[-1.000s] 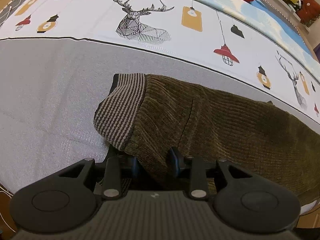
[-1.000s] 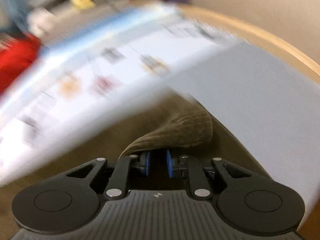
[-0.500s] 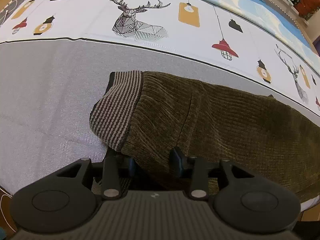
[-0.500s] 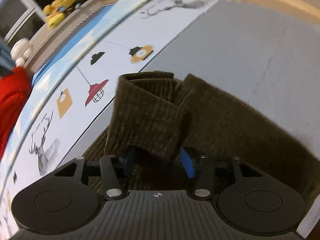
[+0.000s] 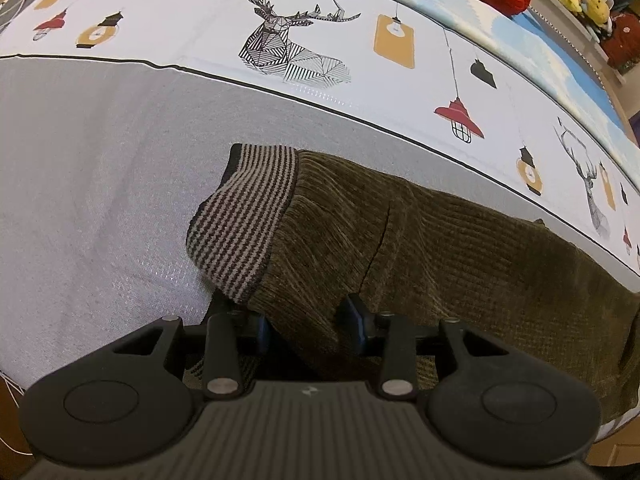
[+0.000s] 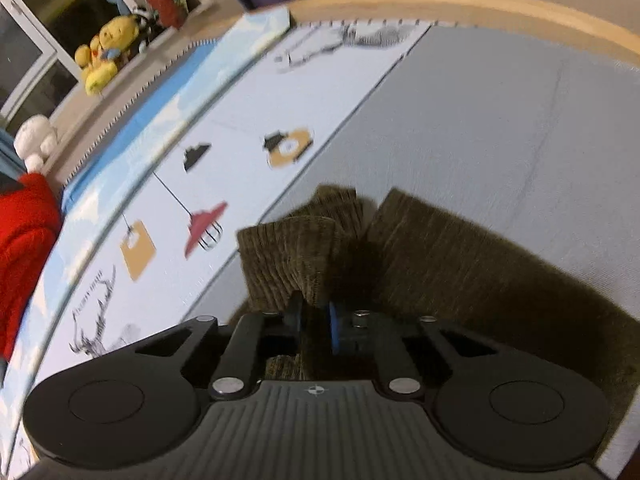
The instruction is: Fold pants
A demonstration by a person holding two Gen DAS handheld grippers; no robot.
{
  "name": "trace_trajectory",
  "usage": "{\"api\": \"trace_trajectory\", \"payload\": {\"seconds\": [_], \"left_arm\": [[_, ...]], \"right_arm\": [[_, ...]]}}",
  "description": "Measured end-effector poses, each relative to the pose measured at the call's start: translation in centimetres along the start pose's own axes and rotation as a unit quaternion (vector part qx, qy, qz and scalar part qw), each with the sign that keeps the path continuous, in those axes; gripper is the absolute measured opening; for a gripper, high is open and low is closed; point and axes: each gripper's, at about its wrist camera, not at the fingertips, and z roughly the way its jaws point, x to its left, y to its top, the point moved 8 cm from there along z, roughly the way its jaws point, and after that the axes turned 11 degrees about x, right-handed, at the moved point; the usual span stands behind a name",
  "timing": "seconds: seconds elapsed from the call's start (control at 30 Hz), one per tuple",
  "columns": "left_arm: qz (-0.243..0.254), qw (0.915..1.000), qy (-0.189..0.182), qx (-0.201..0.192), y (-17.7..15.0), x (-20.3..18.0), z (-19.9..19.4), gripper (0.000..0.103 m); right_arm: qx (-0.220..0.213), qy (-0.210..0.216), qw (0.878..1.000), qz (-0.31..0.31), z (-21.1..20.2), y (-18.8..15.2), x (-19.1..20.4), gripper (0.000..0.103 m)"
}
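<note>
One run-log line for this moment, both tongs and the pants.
left tongs: gripping pants beside striped waistband | right tongs: shut on leg end | pants: on grey bedsheet, fold unfinished

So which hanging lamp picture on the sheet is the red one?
The red cage lamp print, right of the black line-drawn deer print. The other lamp prints are black or yellow.

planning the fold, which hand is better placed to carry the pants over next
Probably the right gripper: its fingers are closed on a lifted leg end of the pants. The left gripper sits wider by the striped waistband, better as an anchor.
</note>
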Motion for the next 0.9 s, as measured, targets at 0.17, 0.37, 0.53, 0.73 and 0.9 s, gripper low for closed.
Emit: {"api": "trace_trajectory", "payload": {"seconds": [0.17,0.37,0.53,0.73,0.9], "left_arm": [[0.015,0.9997,0.008,-0.016,-0.3,-0.2,-0.7,0.018],[0.041,0.9983,-0.022,-0.036,-2.0,-0.7,-2.8,0.013],[0.041,0.999,-0.017,0.002,-3.1,0.6,-1.8,0.013],[0.002,0.9989,-0.046,0.007,-3.0,1.4,-1.9,0.047],[-0.072,0.9938,-0.084,0.011,-2.1,2.7,-1.6,0.055]], "right_arm": [[-0.038,0.004,0.999,0.021,-4.6,0.2,-1.2,0.01],[-0.045,-0.006,0.995,0.089,-10.1,-0.3,-7.3,0.007],[0.074,-0.086,0.984,0.139,-6.3,-3.5,-14.3,0.007],[0.095,-0.078,0.982,0.141,-4.5,-3.5,-14.8,0.016],[0.098,-0.106,0.983,0.111,-3.8,-3.6,-13.8,0.015]]}}
